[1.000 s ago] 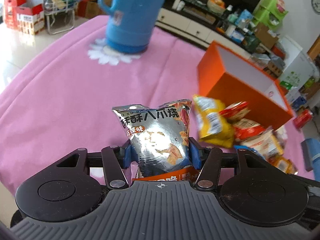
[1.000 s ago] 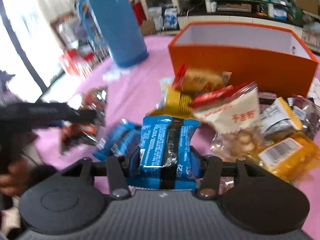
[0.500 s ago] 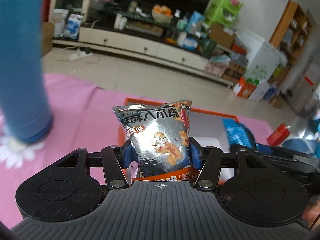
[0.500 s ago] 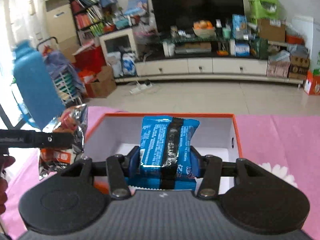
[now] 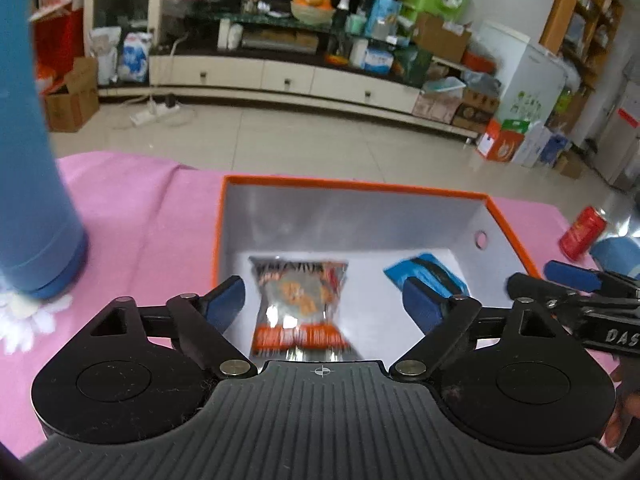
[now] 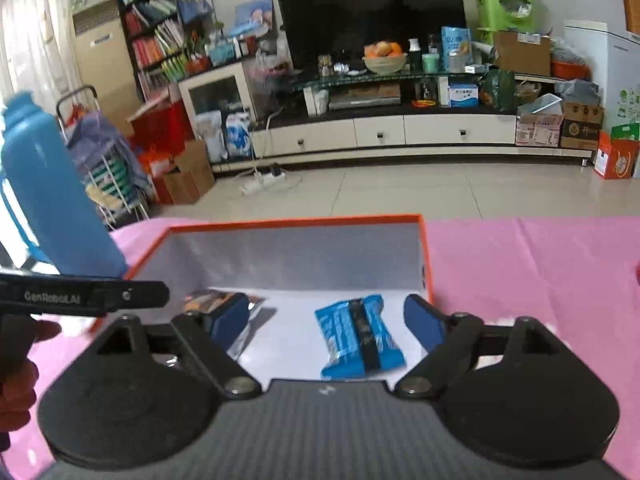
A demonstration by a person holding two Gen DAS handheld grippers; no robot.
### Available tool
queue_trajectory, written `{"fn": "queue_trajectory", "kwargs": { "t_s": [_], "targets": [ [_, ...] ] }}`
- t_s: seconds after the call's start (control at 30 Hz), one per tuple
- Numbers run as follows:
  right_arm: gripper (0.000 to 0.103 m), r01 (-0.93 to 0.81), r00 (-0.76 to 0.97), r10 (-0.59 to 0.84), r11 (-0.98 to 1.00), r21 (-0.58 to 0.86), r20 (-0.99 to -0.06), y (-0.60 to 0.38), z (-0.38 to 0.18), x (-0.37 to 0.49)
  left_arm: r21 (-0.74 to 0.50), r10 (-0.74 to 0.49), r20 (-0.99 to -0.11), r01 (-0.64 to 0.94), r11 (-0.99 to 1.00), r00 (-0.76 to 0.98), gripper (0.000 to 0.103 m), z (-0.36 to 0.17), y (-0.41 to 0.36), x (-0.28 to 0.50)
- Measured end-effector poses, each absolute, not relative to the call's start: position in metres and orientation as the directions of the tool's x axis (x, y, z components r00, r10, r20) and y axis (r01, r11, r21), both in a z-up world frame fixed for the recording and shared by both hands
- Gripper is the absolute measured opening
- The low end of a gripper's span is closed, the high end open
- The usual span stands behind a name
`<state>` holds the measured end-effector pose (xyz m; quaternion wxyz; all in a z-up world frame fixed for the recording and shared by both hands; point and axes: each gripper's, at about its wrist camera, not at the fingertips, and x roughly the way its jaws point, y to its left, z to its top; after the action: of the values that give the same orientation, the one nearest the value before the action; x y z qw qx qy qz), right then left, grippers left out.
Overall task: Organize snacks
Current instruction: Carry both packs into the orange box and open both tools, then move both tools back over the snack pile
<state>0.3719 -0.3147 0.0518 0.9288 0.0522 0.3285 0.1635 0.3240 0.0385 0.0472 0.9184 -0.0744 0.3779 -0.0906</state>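
Two snack packets lie inside the orange box [image 5: 508, 220], which sits on the pink tablecloth [image 5: 132, 216] with its white interior facing up. The silver packet [image 5: 300, 304] with an orange band along its lower edge lies toward the box's left wall, blurred in the left wrist view, so whether it has fully settled on the floor of the box is hard to say. The blue packet [image 6: 356, 336] with a dark stripe down its middle lies toward the right wall, flat on the white bottom.

The left gripper [image 5: 322, 300] is poised over the near edge of the box with its blue-padded fingers spread wide; the silver packet shows in the gap between them, touching neither pad. The right gripper [image 6: 326, 318] is likewise spread wide above the near edge, the blue packet lying free between its fingers and apart from both. In the right wrist view the silver packet is partly hidden behind the left finger [image 6: 228, 316], and the black body of the other tool crosses the left side of the picture beside the box's left corner.

Near the left edge of the tablecloth, just beside the box, stands a tall blue flask [image 5: 28, 160] on a white daisy-shaped mat [image 5: 24, 316]. A red can [image 5: 582, 232] shows beyond the box's right wall at the cloth's far right edge.
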Motion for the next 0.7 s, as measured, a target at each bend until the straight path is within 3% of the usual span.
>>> {"fn": "queue_trajectory", "kwargs": {
  "t_s": [0.17, 0.43, 0.53, 0.7],
  "targets": [
    [0.091, -0.234, 0.72, 0.331, 0.943, 0.236, -0.61, -0.333, 0.056, 0.302, -0.196, -0.194, -0.687, 0.078, 0.977, 0.701, 0.075, 0.054, 0.06, 0.242],
    [0.091, -0.128, 0.634, 0.355, 0.924, 0.36, -0.687, -0.348, 0.03, 0.191, -0.107, -0.061, -0.789, -0.039, 0.993, 0.611, 0.075, 0.013, 0.087, 0.114],
    [0.091, -0.095, 0.602, 0.365, 0.916, 0.391, -0.71, -0.353, 0.018, 0.166, -0.044, 0.005, -0.82, -0.071, 0.996, 0.572, 0.075, -0.003, 0.097, 0.092],
    [0.091, -0.075, 0.6, 0.342, 0.924, 0.375, -0.723, -0.359, 0.018, 0.148, -0.06, 0.009, -0.82, -0.1, 0.993, 0.572, 0.075, -0.014, 0.11, 0.101]
  ]
}}
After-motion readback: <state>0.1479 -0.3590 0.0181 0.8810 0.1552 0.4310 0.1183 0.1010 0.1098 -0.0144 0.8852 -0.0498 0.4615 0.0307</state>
